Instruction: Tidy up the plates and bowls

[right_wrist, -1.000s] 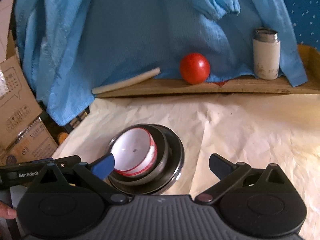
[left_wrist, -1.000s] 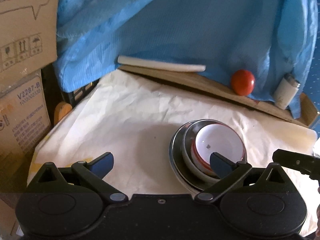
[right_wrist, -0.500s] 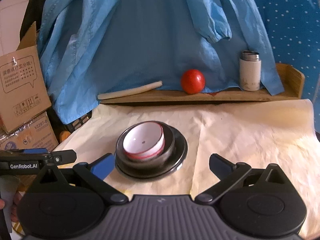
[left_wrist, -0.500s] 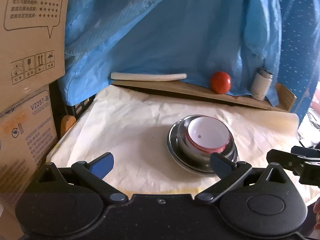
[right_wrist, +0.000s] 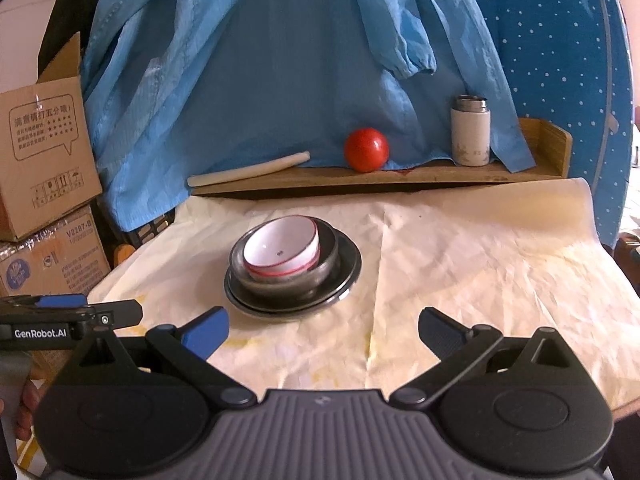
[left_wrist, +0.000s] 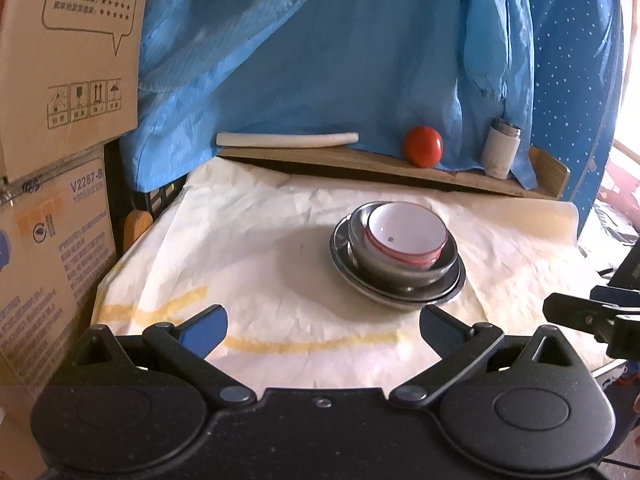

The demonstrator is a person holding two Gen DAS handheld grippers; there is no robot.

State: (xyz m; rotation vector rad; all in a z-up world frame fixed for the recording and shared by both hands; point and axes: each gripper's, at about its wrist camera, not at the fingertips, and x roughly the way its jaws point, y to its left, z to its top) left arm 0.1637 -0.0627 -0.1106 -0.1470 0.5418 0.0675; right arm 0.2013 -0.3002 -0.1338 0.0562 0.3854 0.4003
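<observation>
The stack looks finished: a white bowl (right_wrist: pixel 282 249) with a red band sits nested in a steel bowl (right_wrist: pixel 328 264), which rests on a steel plate (right_wrist: pixel 348 276), all on the paper-covered counter (right_wrist: pixel 480 272). Taking the stack as landmark, the red ball (right_wrist: pixel 366 155) and the flask (right_wrist: pixel 470 130) stand on the wooden ledge behind it.

The left gripper (left_wrist: pixel 322 330) and the right gripper (right_wrist: pixel 322 330) both hover in front of the stack, well apart from it, jaws spread wide and holding nothing. I judge the organizing step done (no other dishes show). The next move probably calls only for clearing away without nudging the stack.
</observation>
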